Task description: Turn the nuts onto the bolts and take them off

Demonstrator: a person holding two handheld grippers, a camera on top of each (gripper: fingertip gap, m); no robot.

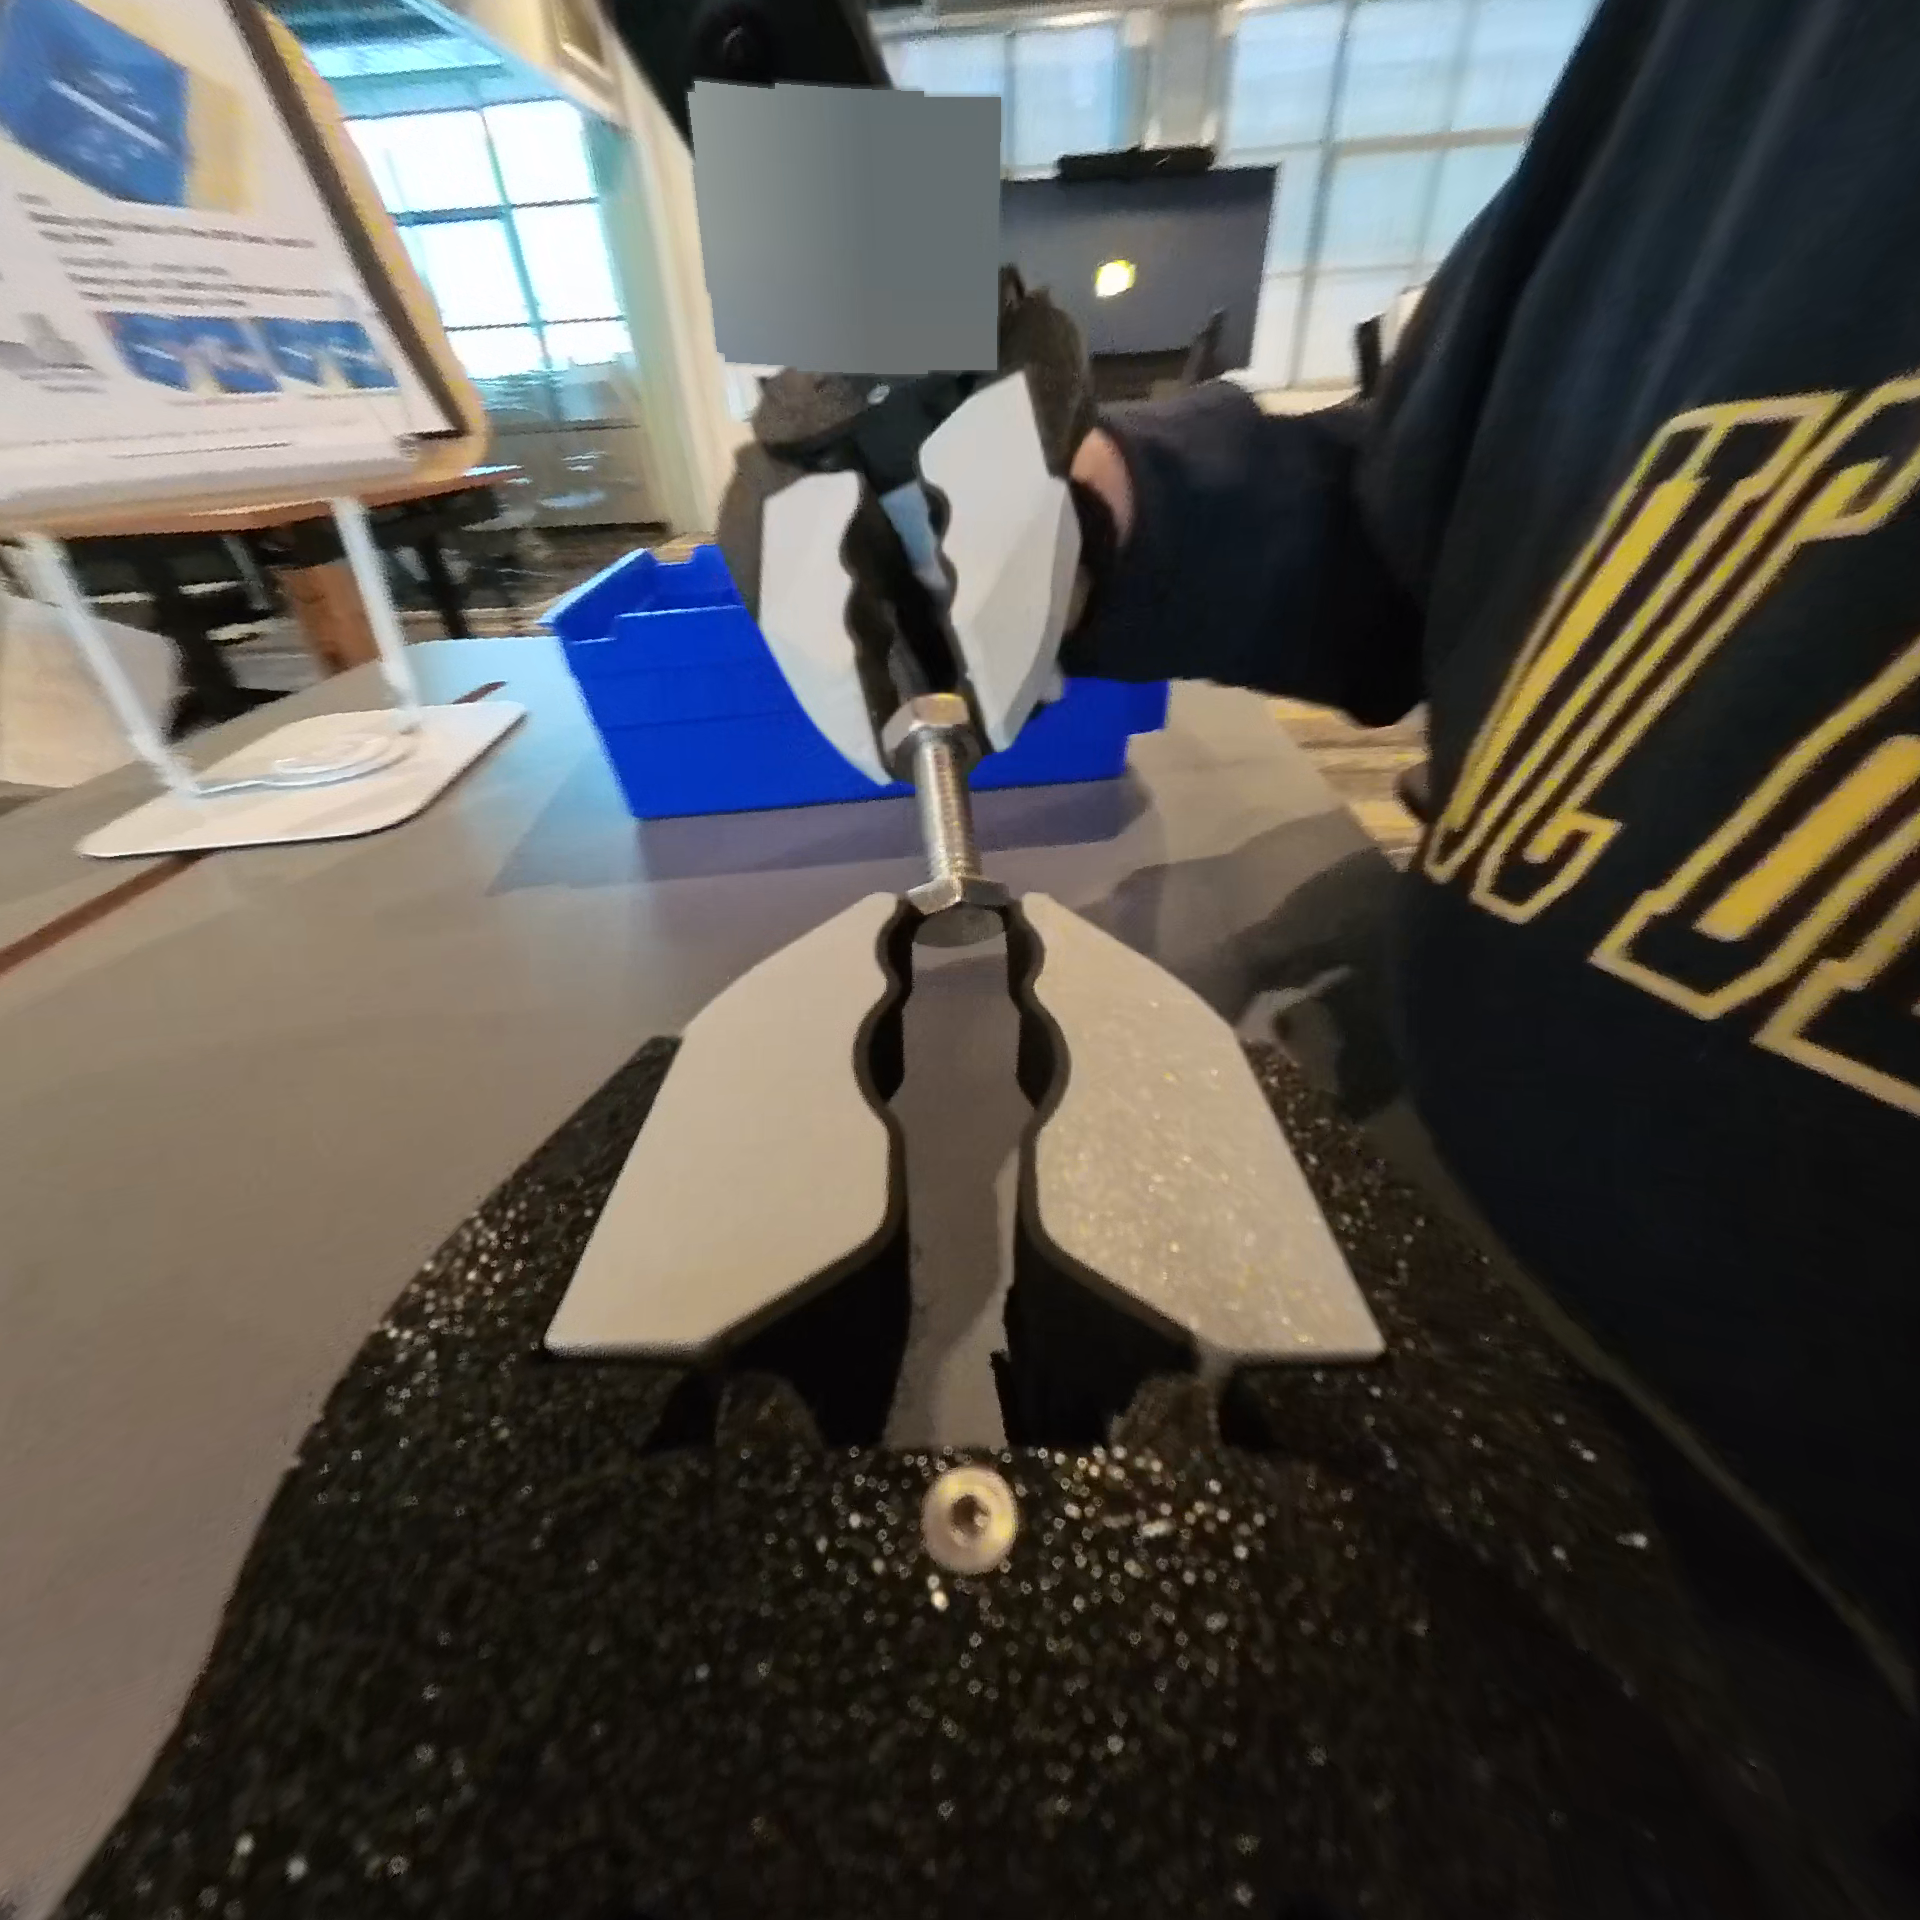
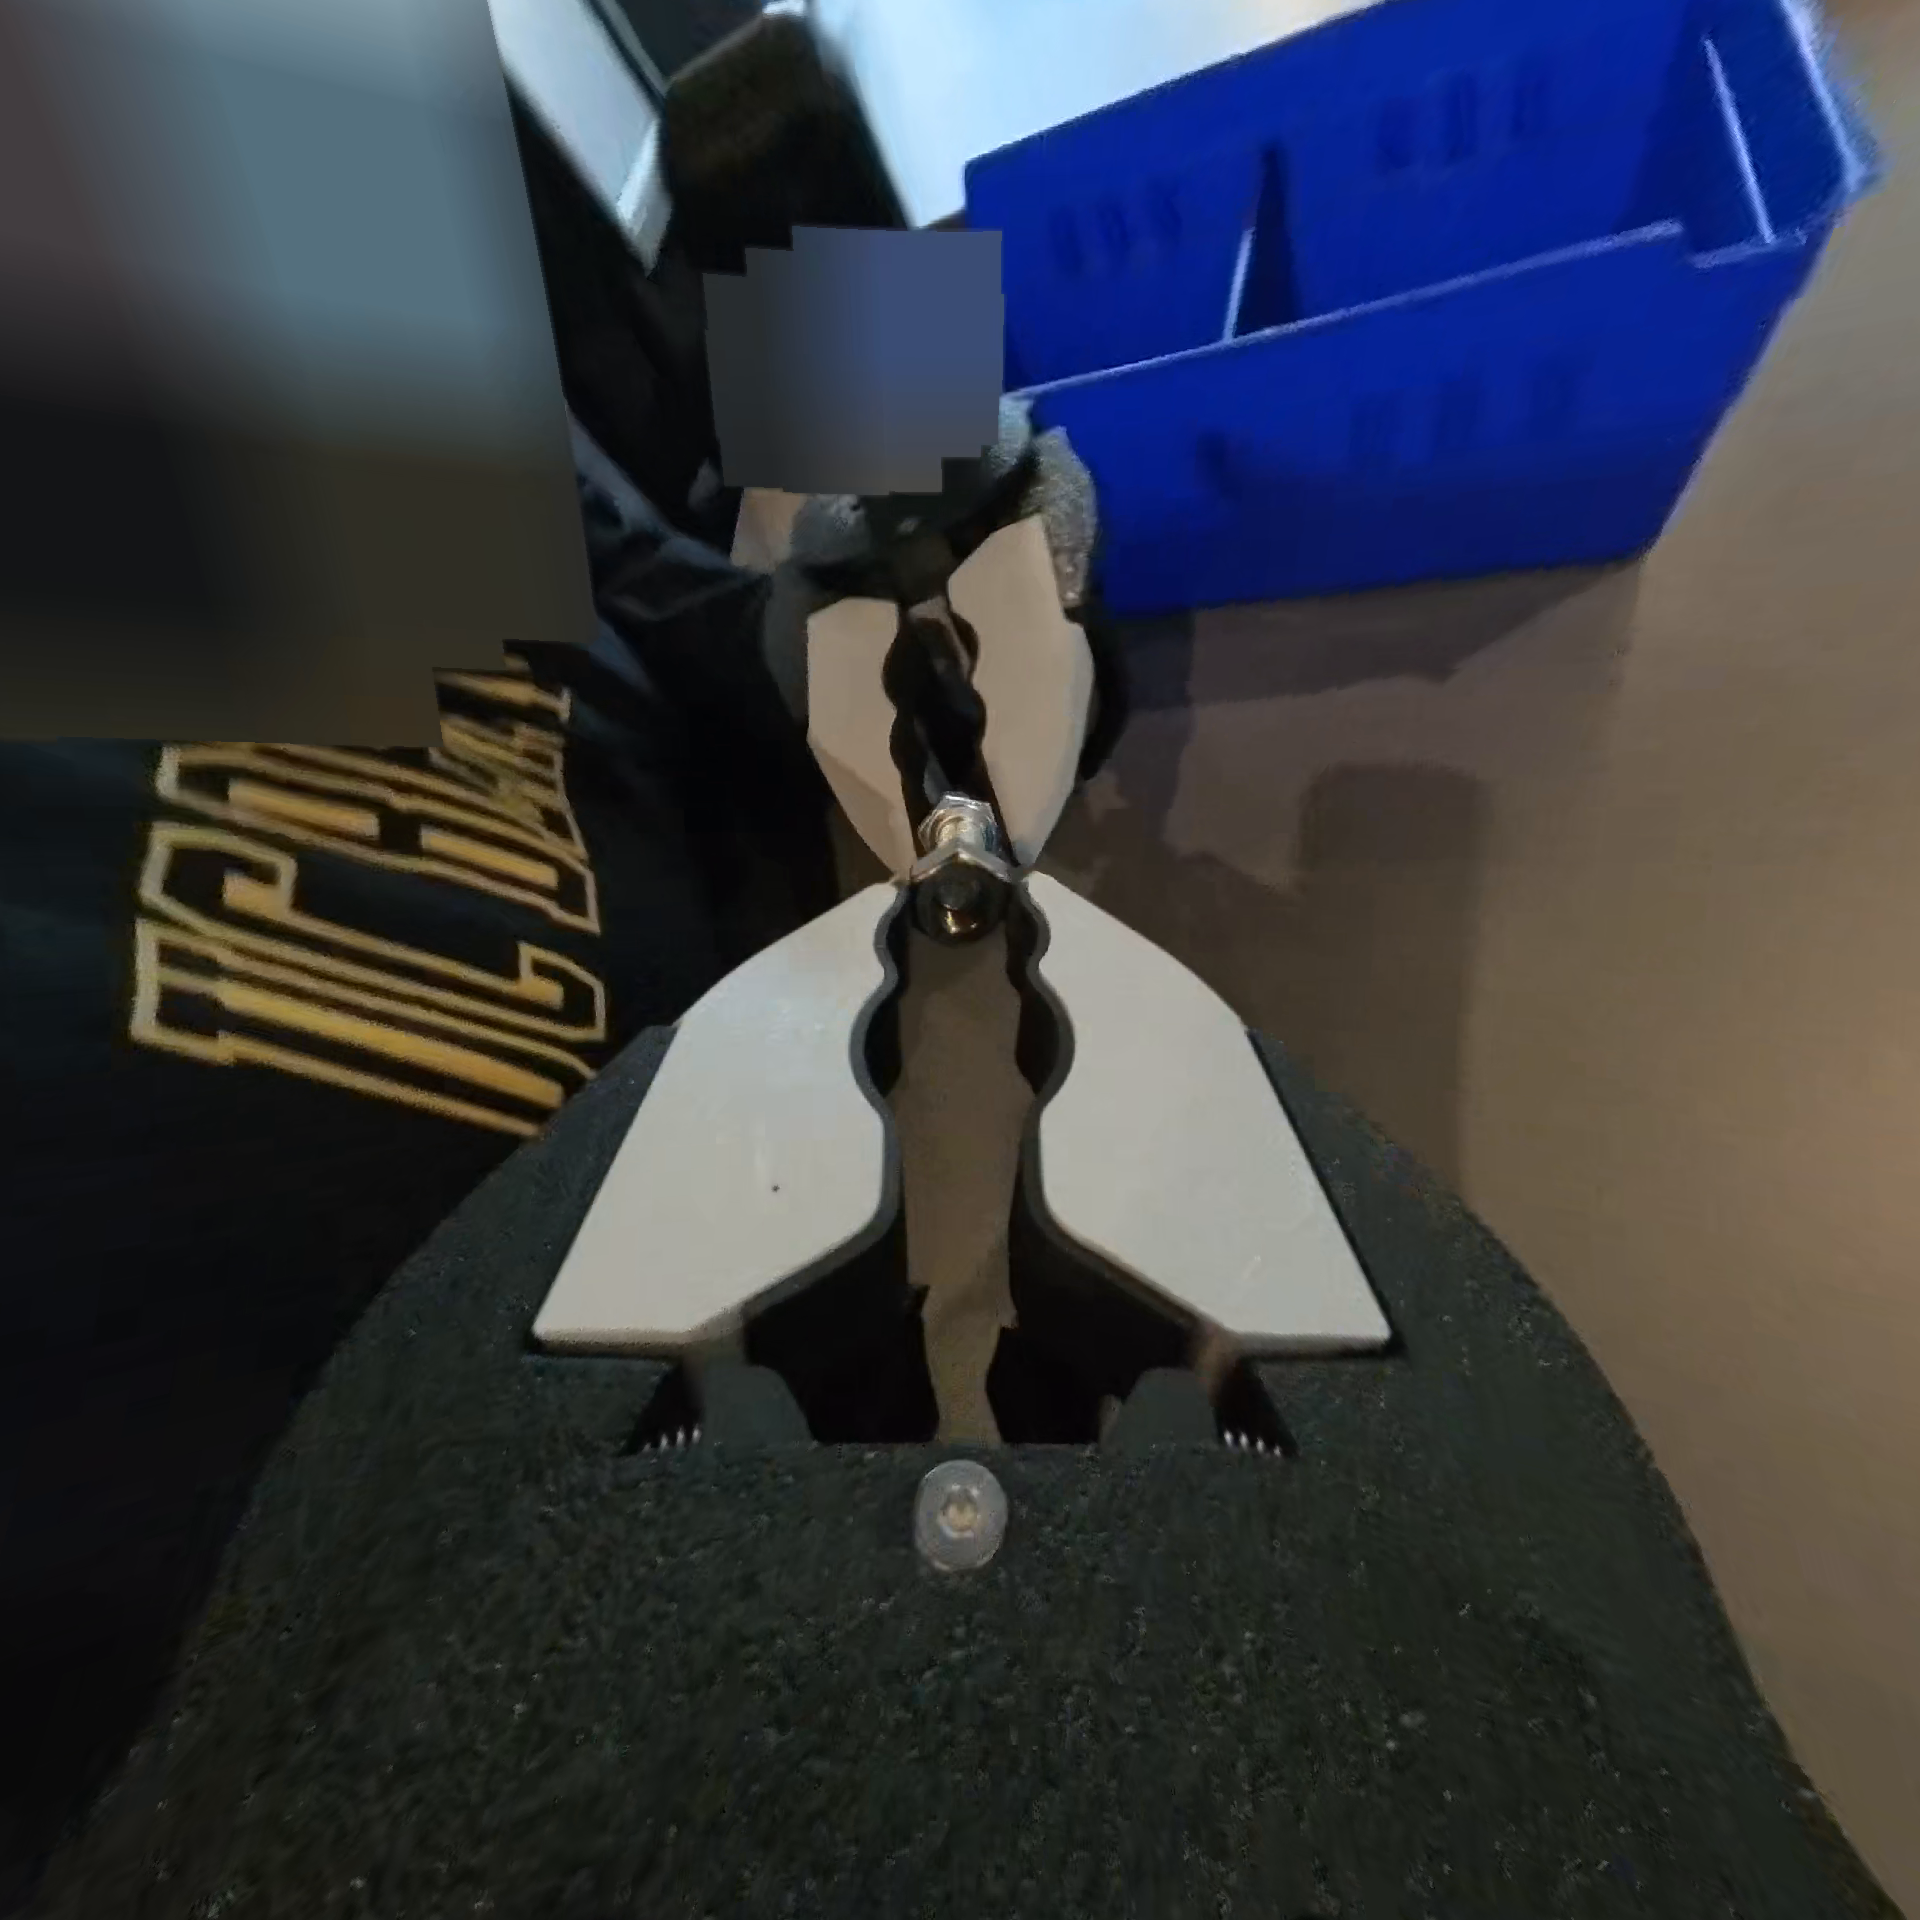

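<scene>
Left wrist view: silver threaded bolt (image 1: 943, 821), left gripper (image 1: 956, 914) jaws clamping its hex head, right gripper (image 1: 930, 732) jaws gripping the nut (image 1: 932, 717).

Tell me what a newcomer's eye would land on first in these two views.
First, the silver bolt held in mid-air between two facing grippers: the left gripper clamps its hex head, the right gripper clamps the nut at the far end of the thread. Behind them a bright blue bin sits on the grey table, and a person's dark sweatshirt with yellow lettering fills the side.
</scene>
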